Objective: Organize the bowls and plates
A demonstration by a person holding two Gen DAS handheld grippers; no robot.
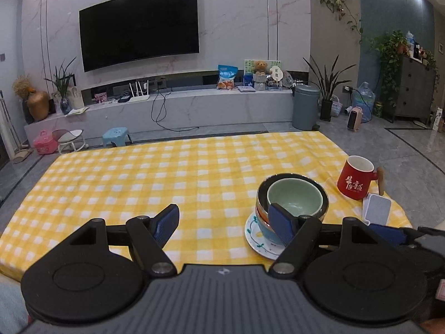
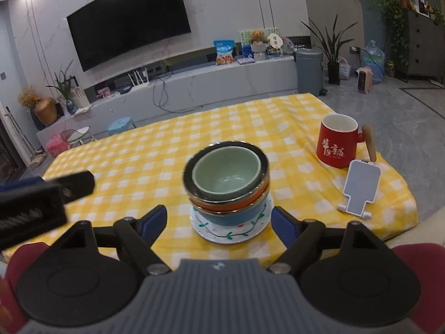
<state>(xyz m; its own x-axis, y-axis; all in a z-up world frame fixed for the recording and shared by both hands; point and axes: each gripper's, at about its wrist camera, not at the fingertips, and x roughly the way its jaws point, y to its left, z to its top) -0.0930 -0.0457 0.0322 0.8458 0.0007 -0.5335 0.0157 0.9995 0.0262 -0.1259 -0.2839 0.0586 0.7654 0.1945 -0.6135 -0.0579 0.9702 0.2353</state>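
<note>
Left wrist view. The left gripper point(image 1: 225, 222) fills the lower part of the frame, its jaws wide apart and holding nothing. Its right fingertip stands in front of a stack of bowls point(image 1: 292, 206) at lower right of centre; whether it touches the stack cannot be told. The stack rests on a white plate point(image 1: 254, 240) with a green leaf pattern. From the top down it shows a pale green bowl point(image 1: 294, 197) nested in a dark-rimmed bowl point(image 1: 262, 194), then an orange band and a blue bowl point(image 1: 262, 229). Plate and stack sit on a yellow checked cloth point(image 1: 167, 175) that spans the middle of the frame. To the right of the stack stand a red mug point(image 1: 354, 179) with a wooden handle and, just below it, a small white phone stand point(image 1: 376, 207). A dark television point(image 1: 139, 26) hangs at upper centre.

Right wrist view. The right gripper point(image 2: 219, 222) occupies the bottom of the frame, jaws spread wide and empty, one fingertip on either side of the plate point(image 2: 230, 235) without visible contact. The bowl stack point(image 2: 226, 179) sits at frame centre, slightly blurred. The mug point(image 2: 338, 143) and phone stand point(image 2: 360, 188) lie at right, the stand leaning just in front of the mug's handle. Part of the left gripper point(image 2: 41, 194) enters at the left edge, blurred.
</note>
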